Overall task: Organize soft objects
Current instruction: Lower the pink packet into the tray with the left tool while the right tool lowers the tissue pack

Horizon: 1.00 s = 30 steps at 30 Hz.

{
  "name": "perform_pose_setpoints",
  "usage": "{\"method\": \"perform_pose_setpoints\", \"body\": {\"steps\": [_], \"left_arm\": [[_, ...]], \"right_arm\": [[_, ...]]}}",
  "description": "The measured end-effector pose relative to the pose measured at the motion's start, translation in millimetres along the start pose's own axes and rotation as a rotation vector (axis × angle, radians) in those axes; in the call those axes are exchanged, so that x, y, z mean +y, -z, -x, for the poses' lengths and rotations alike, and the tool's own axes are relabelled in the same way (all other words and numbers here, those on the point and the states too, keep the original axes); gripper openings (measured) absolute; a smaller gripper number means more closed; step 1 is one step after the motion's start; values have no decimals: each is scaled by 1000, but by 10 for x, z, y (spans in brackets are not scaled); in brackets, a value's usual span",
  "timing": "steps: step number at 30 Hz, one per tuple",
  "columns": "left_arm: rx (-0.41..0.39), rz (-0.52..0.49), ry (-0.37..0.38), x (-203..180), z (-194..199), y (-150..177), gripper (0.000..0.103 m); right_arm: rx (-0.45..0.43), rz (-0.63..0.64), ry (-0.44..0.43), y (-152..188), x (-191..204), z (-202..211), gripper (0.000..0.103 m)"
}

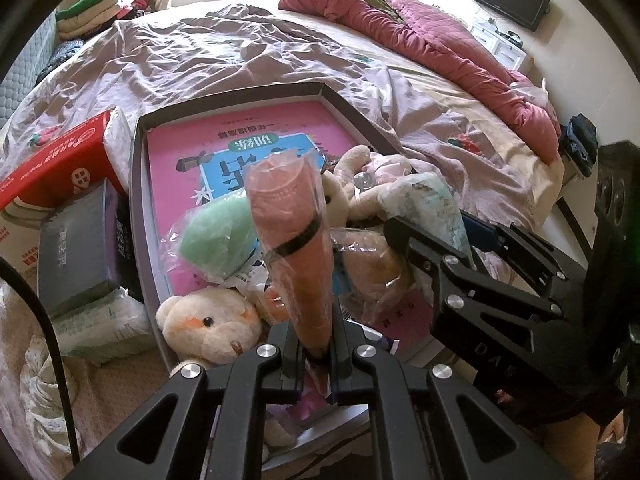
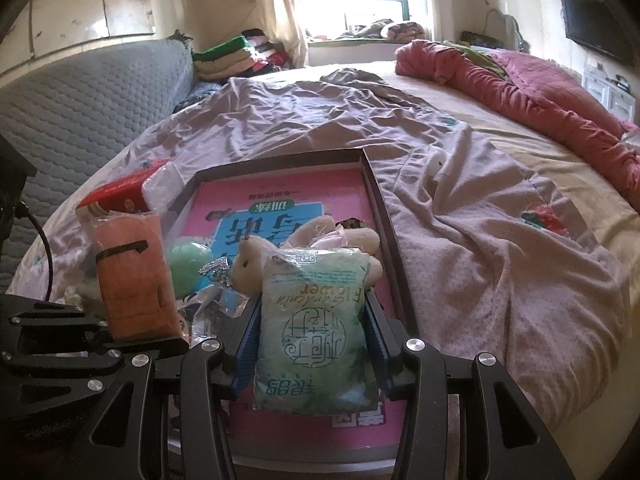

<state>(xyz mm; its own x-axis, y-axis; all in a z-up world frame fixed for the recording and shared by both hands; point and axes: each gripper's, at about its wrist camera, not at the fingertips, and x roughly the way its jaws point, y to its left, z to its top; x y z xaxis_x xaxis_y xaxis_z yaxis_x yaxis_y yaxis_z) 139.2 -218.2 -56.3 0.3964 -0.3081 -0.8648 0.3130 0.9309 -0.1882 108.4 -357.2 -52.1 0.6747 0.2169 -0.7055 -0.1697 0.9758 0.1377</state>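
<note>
Left wrist view has the left gripper pinching the lower end of a salmon-orange rolled towel in a clear plastic sleeve with a black band, which stands nearly upright between the fingers. Right wrist view has the right gripper clamped on both sides of a pale green plastic-wrapped pack of tissues with printed lettering, its blue finger pads pressed into the pack's edges. Both held things hang over a shallow dark-rimmed cardboard box lid that lies on the bed and carries a pink book with a blue title panel. Piled on the book are a mint-green soft roll in clear wrap, a cream plush bear with orange cheeks at the near corner, and a pale long-limbed plush rabbit toward the far side; another bagged brownish soft item sits under the right gripper, though what it is cannot be made out. Just left of the lid rest a red carton and a grey box. Beyond spreads a wrinkled lilac bedsheet, with a crumpled maroon quilt along the far right edge.
</note>
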Motion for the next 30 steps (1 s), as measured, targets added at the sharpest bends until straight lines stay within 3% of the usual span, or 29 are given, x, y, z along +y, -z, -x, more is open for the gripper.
{"method": "perform_pose_setpoints", "body": {"steps": [16,30], "left_arm": [[-2,6,-8,10,-12,-33,10],[-17,31,25,70,69,-57,10]], "right_arm": [[-26,-38,-30,44,-90,-7,52],[-30,-45,-26,40,-97,50,62]]}}
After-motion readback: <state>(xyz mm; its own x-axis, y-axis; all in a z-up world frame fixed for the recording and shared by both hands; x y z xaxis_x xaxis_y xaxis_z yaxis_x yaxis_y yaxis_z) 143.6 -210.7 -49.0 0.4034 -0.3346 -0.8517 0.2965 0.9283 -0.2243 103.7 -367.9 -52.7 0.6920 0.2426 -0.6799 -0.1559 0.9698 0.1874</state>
